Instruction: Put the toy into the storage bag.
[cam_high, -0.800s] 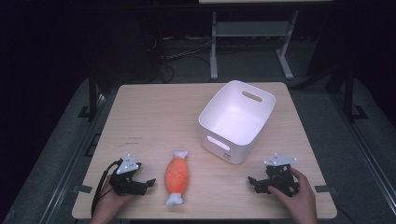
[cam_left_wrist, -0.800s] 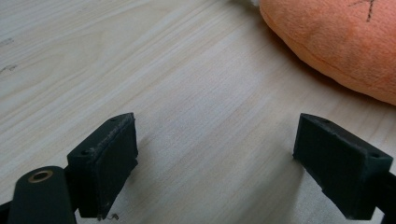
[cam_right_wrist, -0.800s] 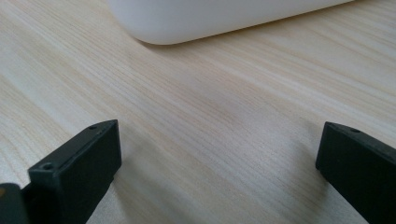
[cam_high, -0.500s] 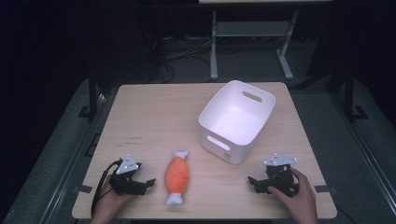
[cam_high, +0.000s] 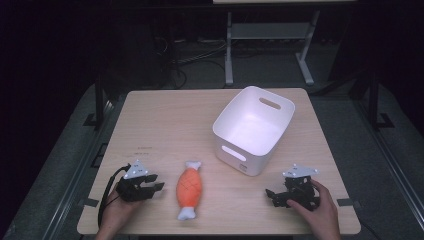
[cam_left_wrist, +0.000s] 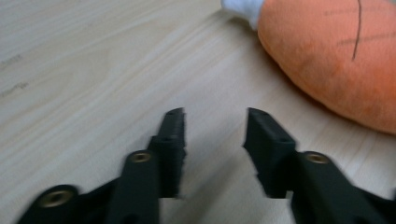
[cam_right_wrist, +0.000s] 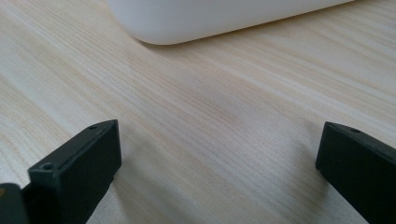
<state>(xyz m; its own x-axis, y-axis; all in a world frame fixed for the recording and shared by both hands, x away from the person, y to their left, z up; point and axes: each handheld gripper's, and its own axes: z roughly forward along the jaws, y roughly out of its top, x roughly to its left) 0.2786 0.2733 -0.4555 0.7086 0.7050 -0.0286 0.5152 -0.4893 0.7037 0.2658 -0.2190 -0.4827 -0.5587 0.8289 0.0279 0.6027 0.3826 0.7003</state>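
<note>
I've got the wooden table (cam_high: 165, 125) with the white bin (cam_high: 252, 130) right of centre. The orange plush drumstick (cam_high: 190, 189) lies flat near the front edge. My right gripper (cam_high: 274, 196) sits low, jaws spread wide over bare wood. My left gripper (cam_high: 156, 186), jaws narrowly parted, empty, rests just beside the drumstick.

High view: fixed above the near edge, facing forward and down over the whole desk (cam_high: 165, 125). Left tool view: low, close to the wood, shares the orange plush (cam_left_wrist: 336, 56) with high view. Right tool view: equally low, shares the white bin (cam_right_wrist: 210, 18).
</note>
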